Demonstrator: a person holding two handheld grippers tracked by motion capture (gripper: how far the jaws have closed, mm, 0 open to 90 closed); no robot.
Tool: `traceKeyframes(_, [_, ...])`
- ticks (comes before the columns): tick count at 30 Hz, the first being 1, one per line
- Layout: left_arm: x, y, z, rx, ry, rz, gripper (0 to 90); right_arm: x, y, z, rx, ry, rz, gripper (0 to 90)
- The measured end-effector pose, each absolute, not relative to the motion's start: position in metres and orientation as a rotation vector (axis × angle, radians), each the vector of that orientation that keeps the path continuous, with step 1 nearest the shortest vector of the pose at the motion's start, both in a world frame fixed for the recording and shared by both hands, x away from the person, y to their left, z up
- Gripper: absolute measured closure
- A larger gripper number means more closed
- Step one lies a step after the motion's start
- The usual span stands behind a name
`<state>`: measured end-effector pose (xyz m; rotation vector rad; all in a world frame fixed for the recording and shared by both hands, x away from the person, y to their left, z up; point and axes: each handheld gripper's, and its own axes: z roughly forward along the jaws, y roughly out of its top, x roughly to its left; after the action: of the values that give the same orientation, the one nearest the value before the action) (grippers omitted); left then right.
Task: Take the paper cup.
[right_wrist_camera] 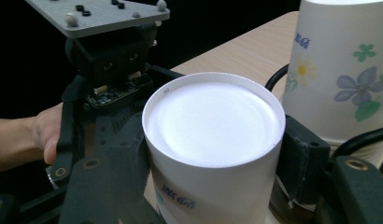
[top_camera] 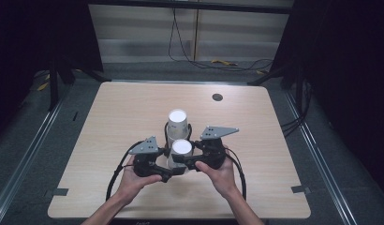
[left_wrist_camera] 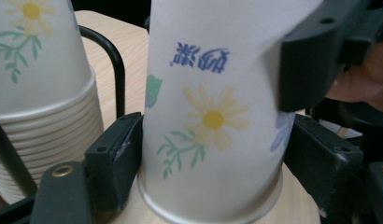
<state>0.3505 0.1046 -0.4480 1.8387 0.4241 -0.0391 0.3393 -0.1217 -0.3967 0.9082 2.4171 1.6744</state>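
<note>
The table (top_camera: pixel 115 122) carries a stack of upside-down paper cups (top_camera: pixel 177 123) near its centre, with a single upturned cup (top_camera: pixel 181 153) just beside it at six o'clock, rim on the wood. The right gripper (top_camera: pixel 183 159), at three o'clock of that cup, is clamped on its upper wall. The left gripper (top_camera: pixel 169 174), at nine o'clock, has its jaws either side of the cup's base; I cannot tell whether both press on it.

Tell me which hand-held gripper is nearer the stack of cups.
Right. The right hand-held gripper sits just beside the stack of cups; the left hand-held gripper is lower, on the near side of the single cup.
</note>
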Motion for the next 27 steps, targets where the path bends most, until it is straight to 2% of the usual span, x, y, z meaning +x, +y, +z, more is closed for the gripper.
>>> traceKeyframes(17, [0.3517, 0.1093, -0.4473, 1.845, 0.391, -0.063, 28.3, 0.3407, -0.1204, -0.3987, 0.887, 2.426, 1.718, 32.3])
traceKeyframes(23, [0.3520, 0.1093, -0.4476, 1.867, 0.397, -0.076, 28.5, 0.3417, -0.1216, -0.3984, 0.916, 2.404, 1.722, 21.0])
traceKeyframes(27, [0.3530, 0.1101, -0.4468, 1.884, 0.400, -0.076, 28.6, 0.3415, -0.1235, -0.3968, 0.920, 2.389, 1.728, 18.1])
